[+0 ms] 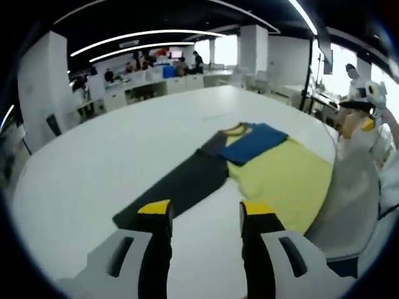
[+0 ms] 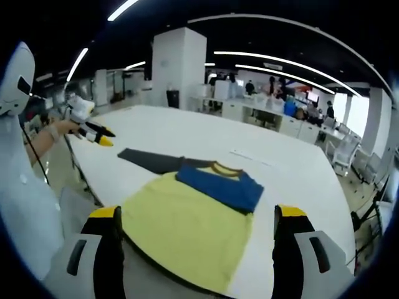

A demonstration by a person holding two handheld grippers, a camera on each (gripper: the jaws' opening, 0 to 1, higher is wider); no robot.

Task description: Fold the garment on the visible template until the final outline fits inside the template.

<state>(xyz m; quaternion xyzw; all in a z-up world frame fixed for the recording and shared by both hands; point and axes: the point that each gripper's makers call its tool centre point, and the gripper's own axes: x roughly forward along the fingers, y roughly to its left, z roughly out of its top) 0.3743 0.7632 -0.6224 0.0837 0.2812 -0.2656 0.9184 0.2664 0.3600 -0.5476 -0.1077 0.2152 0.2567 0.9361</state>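
Observation:
A T-shirt lies flat on the white table (image 1: 93,162). Its yellow body (image 1: 283,177) reaches the table's edge. A blue sleeve (image 1: 254,142) is folded across the chest below the collar (image 1: 235,129). A dark grey sleeve (image 1: 181,184) stretches out straight. My left gripper (image 1: 206,215) hovers open just short of that sleeve's end, holding nothing. In the right gripper view the yellow body (image 2: 187,224), the blue sleeve (image 2: 221,184) and the grey sleeve (image 2: 149,161) lie ahead. My right gripper (image 2: 198,218) stands wide open over the hem. The left gripper (image 2: 93,132) shows at the left, held by a hand.
A person in white clothing (image 2: 25,187) stands at the table's edge by the shirt's hem. Faint marks (image 2: 249,156) show on the table beyond the collar. Desks with several people (image 1: 156,68) and white pillars (image 2: 177,62) stand far behind.

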